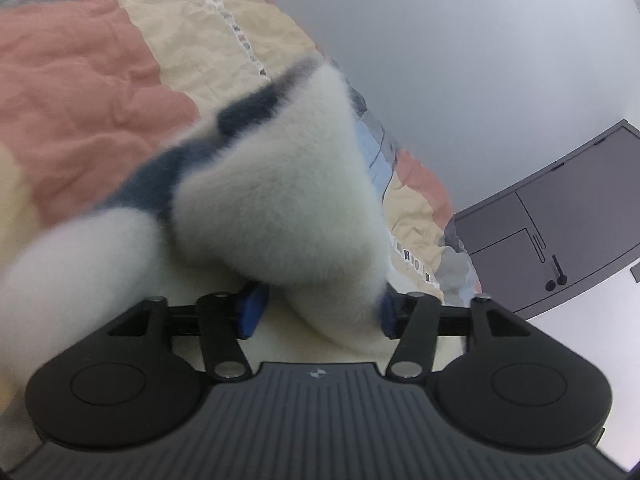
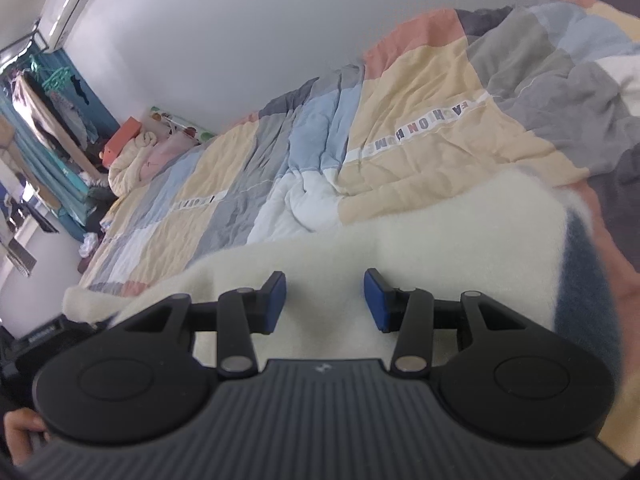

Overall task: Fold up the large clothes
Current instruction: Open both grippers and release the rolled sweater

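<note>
Your left claw (image 1: 316, 314) stands wide, its blue pads (image 1: 251, 312) well apart, with a fold of the fluffy white garment (image 1: 280, 184) lying between them. The fabric touches the right-hand pad and leaves a gap at the left-hand pad, so the pads do not press on it from both sides. The garment rises in front of this claw as a blurred, peaked fold with a dark blue band (image 1: 248, 108) along its upper left edge. Your right claw (image 2: 325, 300) stands at a moderate width with nothing clamped; both of its blue pads hover just over the flat white surface of the same garment (image 2: 440, 232), which spreads across the near edge of the bed. A dark blue patch (image 2: 584, 280) of the garment shows at the right of that view. Beneath and beyond the garment lies a patchwork quilt (image 2: 248, 168) in beige, grey, light blue and salmon. In the left wrist view the quilt lies to the left of the raised fold and a grey cabinet (image 1: 560, 208) stands against the wall to its right.
</note>
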Demonstrator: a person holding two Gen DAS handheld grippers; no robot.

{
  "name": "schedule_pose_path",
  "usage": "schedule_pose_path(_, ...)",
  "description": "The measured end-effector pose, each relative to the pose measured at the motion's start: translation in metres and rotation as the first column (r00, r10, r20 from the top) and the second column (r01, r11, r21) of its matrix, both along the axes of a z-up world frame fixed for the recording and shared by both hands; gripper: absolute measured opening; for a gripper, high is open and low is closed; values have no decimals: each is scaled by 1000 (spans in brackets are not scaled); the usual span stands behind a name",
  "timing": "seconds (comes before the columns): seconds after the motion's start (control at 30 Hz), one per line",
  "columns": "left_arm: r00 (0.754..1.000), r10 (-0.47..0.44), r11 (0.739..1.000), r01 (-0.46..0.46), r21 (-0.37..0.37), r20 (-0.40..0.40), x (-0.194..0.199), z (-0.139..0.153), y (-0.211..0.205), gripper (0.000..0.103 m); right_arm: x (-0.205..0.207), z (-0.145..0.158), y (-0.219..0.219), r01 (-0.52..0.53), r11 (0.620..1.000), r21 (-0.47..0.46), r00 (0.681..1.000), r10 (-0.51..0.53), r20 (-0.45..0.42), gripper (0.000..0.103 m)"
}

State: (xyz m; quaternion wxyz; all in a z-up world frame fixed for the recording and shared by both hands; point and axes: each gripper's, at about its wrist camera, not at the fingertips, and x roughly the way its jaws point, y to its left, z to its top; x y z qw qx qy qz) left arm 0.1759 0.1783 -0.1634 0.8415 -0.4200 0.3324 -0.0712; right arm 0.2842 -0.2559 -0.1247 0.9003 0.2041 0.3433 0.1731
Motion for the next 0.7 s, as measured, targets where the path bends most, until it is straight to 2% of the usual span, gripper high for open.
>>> schedule_pose_path(0.13,1000,15,999,-15,42,11,-24,12,-1,75,-24,7,1,-13,999,-34,1000,14,18,46)
schedule_pose_path(0.23,1000,9,997,-9,78,7,-36,16,-6,75,-36,11,1,-14,998,-53,1000,15,23,46)
schedule_pose_path(0.4,1000,-18,982,17,189,3,-32,19,-18,75,-45,16,5,-3,994,-107,999,8,48,46)
schedule_pose_path(0.47,999,-32,967,29,255,8,-30,22,-24,75,-46,17,8,-2,990,-143,998,10,58,46)
schedule_pose_path(0.57,999,-50,931,44,363,9,-22,24,-35,75,-44,17,12,1,981,-195,998,13,69,46)
schedule_pose_path(0.7,997,-72,884,65,463,-3,-8,20,-47,75,-42,15,17,-3,972,-234,997,22,76,46)
